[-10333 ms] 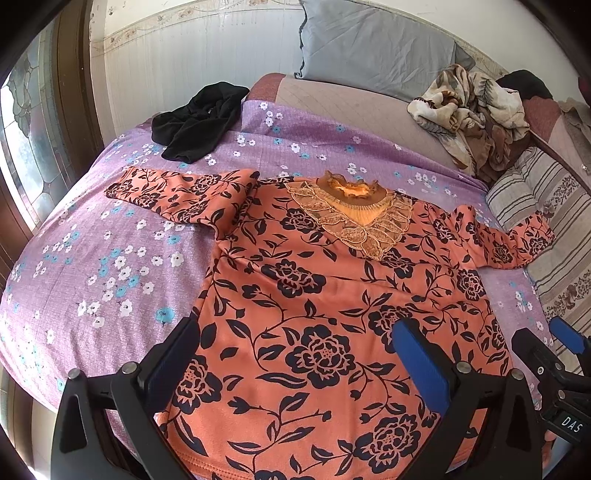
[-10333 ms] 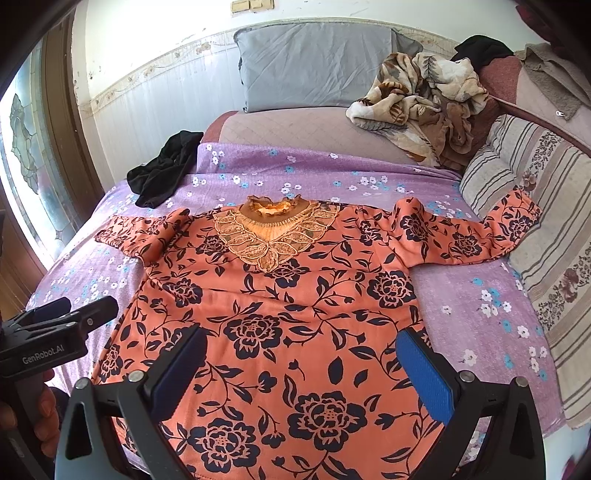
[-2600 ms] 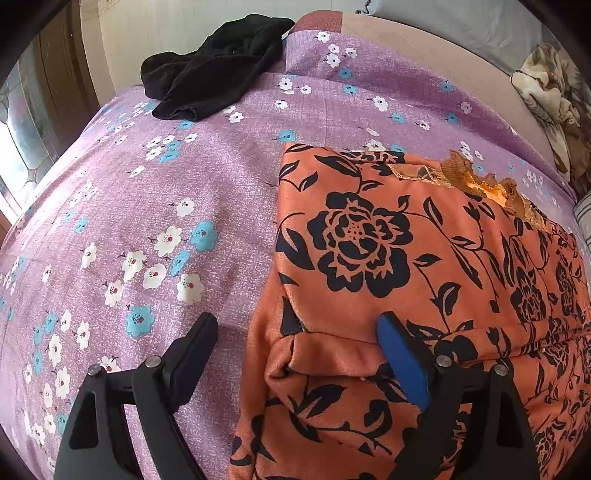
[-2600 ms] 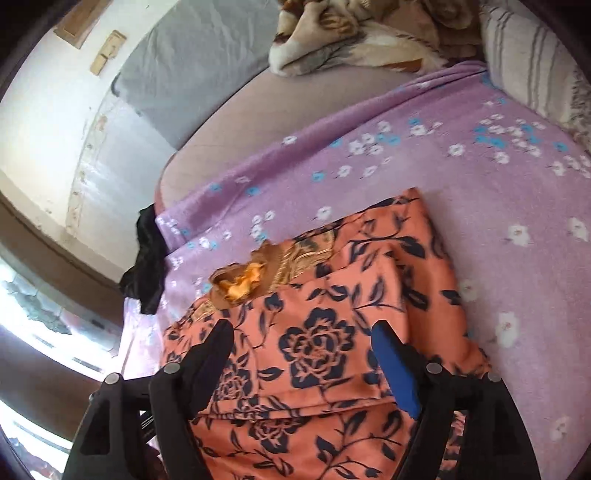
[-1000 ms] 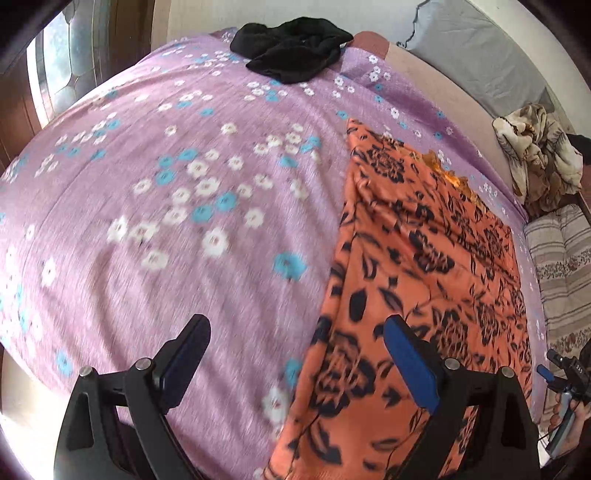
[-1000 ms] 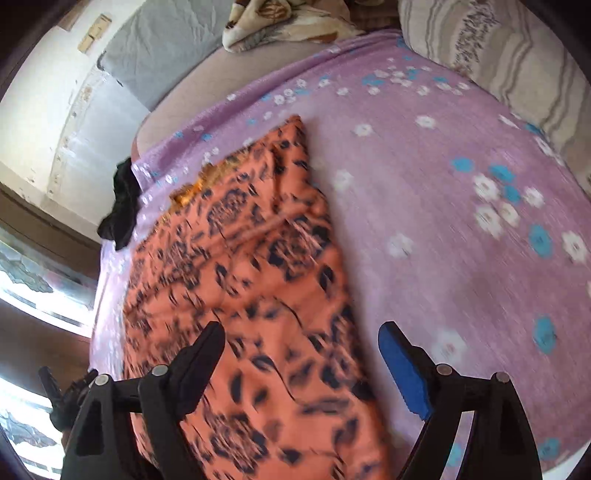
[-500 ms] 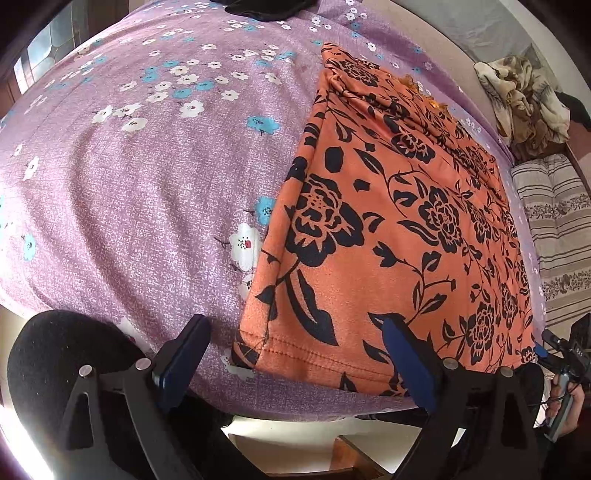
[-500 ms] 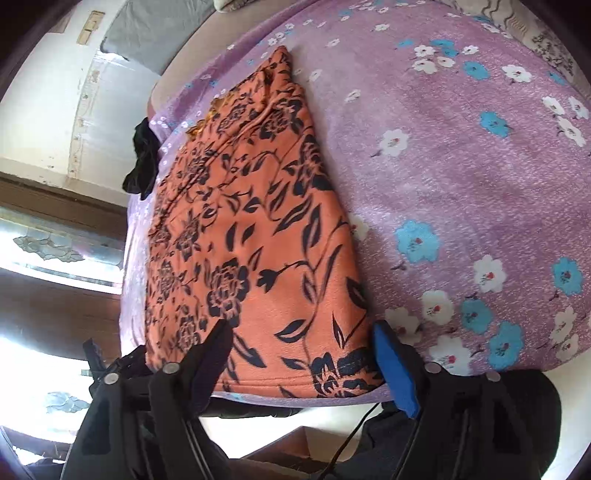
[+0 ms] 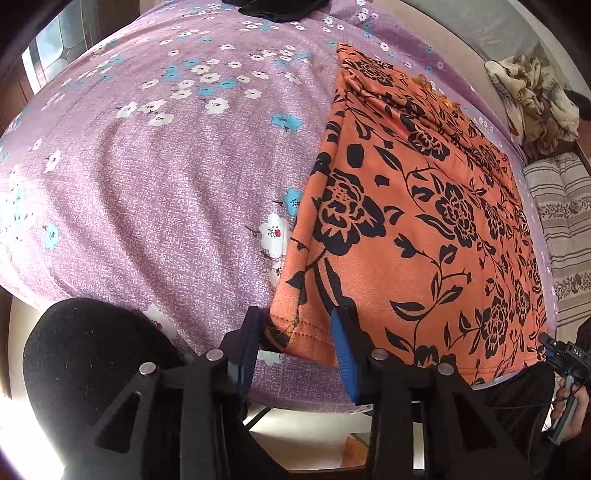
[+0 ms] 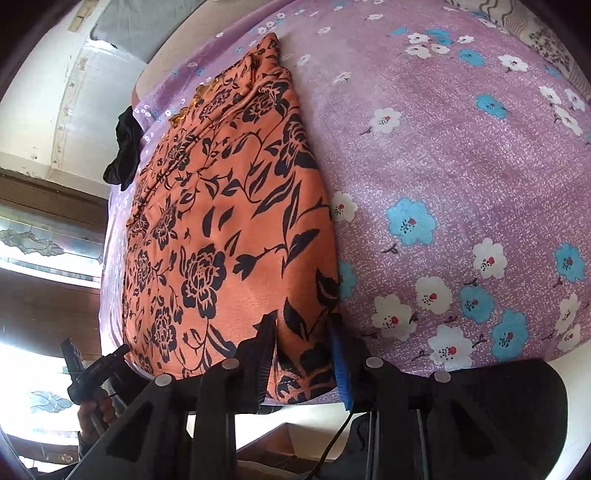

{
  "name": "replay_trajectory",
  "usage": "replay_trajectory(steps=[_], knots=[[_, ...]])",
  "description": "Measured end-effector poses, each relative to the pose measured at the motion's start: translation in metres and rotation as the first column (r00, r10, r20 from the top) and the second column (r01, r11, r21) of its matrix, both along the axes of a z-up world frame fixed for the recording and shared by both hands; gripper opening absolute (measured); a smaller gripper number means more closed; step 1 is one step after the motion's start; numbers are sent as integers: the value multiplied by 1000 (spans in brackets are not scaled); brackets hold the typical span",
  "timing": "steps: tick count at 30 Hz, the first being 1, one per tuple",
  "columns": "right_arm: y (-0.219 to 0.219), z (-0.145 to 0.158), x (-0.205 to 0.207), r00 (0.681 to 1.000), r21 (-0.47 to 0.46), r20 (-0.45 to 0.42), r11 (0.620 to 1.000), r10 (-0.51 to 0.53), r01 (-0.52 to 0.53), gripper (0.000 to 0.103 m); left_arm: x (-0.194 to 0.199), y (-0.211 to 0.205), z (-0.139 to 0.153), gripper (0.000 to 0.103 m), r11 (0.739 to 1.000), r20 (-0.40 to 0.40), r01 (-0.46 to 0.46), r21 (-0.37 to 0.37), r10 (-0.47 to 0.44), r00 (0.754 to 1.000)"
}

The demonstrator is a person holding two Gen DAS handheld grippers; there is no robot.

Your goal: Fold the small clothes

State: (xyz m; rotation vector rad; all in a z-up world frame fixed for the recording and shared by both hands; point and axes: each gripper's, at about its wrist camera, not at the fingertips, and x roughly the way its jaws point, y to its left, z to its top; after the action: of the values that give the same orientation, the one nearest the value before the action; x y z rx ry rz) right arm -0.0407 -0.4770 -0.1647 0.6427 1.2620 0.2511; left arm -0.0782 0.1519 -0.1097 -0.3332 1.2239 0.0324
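Observation:
An orange top with black flowers (image 9: 424,206) lies on the purple flowered bed, its sleeves folded in so it forms a long strip. My left gripper (image 9: 295,336) is shut on the hem's left corner at the bed's near edge. My right gripper (image 10: 304,354) is shut on the hem's right corner of the same top (image 10: 221,221). The collar end lies far from me, toward the headboard. Each gripper shows small at the edge of the other's view.
The purple bedsheet (image 9: 147,166) spreads to the left of the top and also to its right (image 10: 461,184). A black garment (image 9: 280,9) lies at the far end. A crumpled patterned blanket (image 9: 532,96) and striped pillow (image 9: 565,221) sit at the right.
Both grippers have come down to the hem at the bed's near edge and closed from wide open onto its two corners.

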Motion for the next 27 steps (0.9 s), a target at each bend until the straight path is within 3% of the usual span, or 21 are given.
replay_trajectory(steps=[3, 6, 7, 8, 10, 11, 12, 16, 18, 22, 25, 27], knots=[[0, 1, 0, 1000, 0, 2, 1000, 3, -3, 48, 3, -5, -5, 50, 1000, -5, -2, -6, 1, 1000], [-1, -2, 2, 1000, -1, -11, 1000, -7, 7, 48, 5, -13, -3, 49, 1000, -3, 16, 21, -16, 1000], [-1, -2, 3, 1000, -1, -15, 1000, -6, 6, 49, 5, -13, -3, 41, 999, 1, 20, 27, -20, 1000], [-1, -3, 3, 1000, -2, -17, 1000, -5, 5, 49, 7, -13, -3, 15, 999, 2, 29, 28, -29, 1000], [1, -3, 4, 1000, -6, -18, 1000, 10, -11, 42, 8, -10, 2, 10, 999, 24, 31, -43, -30, 999], [2, -3, 4, 999, -13, -21, 1000, 26, -27, 14, 7, -9, 8, 9, 998, 44, 31, -46, -29, 999], [3, -2, 4, 999, -4, -25, 999, 39, -39, 8, 5, -8, 18, 9, 998, 74, 33, -51, -30, 997], [-10, 22, 0, 999, 13, 34, 1000, -10, 10, 8, 5, 0, 45, 9, 996, 170, 6, -92, 10, 985], [-15, 24, 2, 999, 27, 39, 999, -17, 16, 12, 12, 0, 34, 10, 997, 131, -2, -83, 13, 991], [-16, -9, 5, 998, 78, -54, 996, -43, 47, 14, 13, -6, -8, 14, 999, 20, -2, -47, 3, 1000], [-18, -12, 5, 996, 113, -43, 990, -76, 80, 17, 10, -11, -2, 34, 998, 54, 17, -60, -14, 998], [-17, -12, 6, 997, 110, -45, 992, -56, 61, 18, 12, -15, 0, 38, 998, 57, 29, -47, -26, 998]])
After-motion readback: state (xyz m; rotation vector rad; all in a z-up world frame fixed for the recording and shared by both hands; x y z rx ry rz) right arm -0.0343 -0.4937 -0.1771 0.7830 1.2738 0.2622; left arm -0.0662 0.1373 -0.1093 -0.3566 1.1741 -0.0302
